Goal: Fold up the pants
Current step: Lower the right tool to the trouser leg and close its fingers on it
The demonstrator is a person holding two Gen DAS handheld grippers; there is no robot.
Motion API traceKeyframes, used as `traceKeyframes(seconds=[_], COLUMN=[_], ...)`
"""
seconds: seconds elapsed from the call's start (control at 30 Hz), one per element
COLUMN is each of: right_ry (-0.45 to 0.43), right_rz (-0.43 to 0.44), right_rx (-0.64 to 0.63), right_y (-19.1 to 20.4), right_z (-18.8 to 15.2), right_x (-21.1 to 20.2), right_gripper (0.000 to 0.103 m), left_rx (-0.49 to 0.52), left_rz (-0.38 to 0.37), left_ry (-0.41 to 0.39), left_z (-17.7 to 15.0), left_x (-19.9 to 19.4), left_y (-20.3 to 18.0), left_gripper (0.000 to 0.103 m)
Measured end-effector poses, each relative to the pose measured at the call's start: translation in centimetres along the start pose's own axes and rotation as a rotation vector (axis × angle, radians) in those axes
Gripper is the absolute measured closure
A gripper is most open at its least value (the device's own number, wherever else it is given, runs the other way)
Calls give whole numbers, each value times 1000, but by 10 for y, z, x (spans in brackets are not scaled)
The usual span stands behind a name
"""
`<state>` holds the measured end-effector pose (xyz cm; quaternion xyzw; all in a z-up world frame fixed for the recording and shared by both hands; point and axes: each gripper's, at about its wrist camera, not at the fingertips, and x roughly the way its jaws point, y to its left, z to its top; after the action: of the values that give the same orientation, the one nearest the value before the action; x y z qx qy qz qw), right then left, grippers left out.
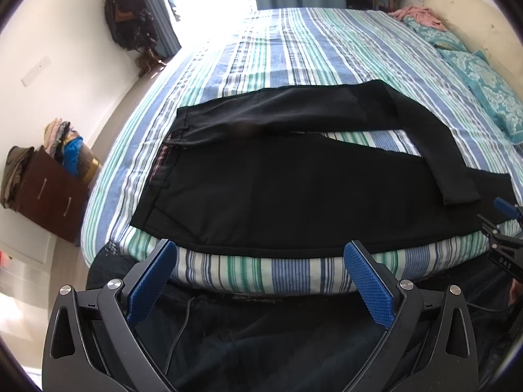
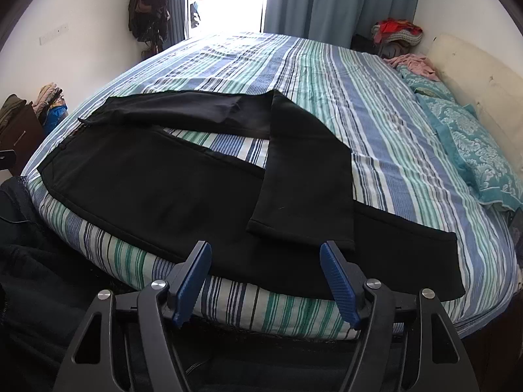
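Observation:
Black pants [image 1: 287, 189] lie on the striped bed [image 1: 294, 55], waistband to the left, near leg stretched along the front edge. The far leg is bent back and its cuff lies across the near leg; the same shows in the right wrist view [image 2: 183, 186]. My left gripper [image 1: 260, 251] is open and empty, just off the bed's front edge below the pants' seat. My right gripper [image 2: 265, 253] is open and empty, at the front edge close to the folded cuff [image 2: 300, 232]. The right gripper also shows at the right edge of the left wrist view [image 1: 506, 228].
Teal patterned pillows [image 2: 480, 150] and a pink garment [image 2: 412, 63] lie at the bed's right end by the headboard. A brown drawer unit [image 1: 49, 196] with piled clothes stands on the floor at left. Curtains [image 2: 327, 0] and a bright doorway are behind the bed.

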<state>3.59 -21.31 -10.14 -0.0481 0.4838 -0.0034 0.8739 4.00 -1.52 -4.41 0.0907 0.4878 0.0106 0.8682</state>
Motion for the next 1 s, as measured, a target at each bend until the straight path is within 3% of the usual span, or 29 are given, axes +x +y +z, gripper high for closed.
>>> traceKeyframes(seconds=[0.1, 0.3, 0.37, 0.4, 0.47, 0.6, 0.77, 0.87, 1.0], right_ry=[94, 128, 140, 140, 94, -23, -128, -113, -52], right_rz=[40, -25, 15, 26, -26, -160, -383, -397, -431], right_rx=[-61, -298, -295, -282, -272, -190, -12, 136, 152], right_y=[-1, 10, 4, -1, -14, -79, -201, -270, -317], right_z=[5, 6, 9, 14, 31, 89, 169, 201, 231], right_x=[40, 104, 113, 112, 96, 65, 56, 74, 122], right_gripper=[35, 35, 57, 82, 88, 90, 90, 90, 91], left_rx=[-12, -19, -12, -11, -18, -26, 19, 34, 56], left_rz=[12, 27, 41, 49, 59, 54, 62, 65, 69], left_ry=[11, 54, 63, 66, 72, 95, 77, 87, 113], left_z=[0, -2, 0, 1, 3, 12, 31, 42, 55], left_x=[3, 16, 20, 21, 25, 36, 42, 52, 67], left_y=[5, 7, 7, 7, 8, 5, -12, -23, -39], left_gripper=[1, 1, 1, 1, 1, 1, 1, 1, 1])
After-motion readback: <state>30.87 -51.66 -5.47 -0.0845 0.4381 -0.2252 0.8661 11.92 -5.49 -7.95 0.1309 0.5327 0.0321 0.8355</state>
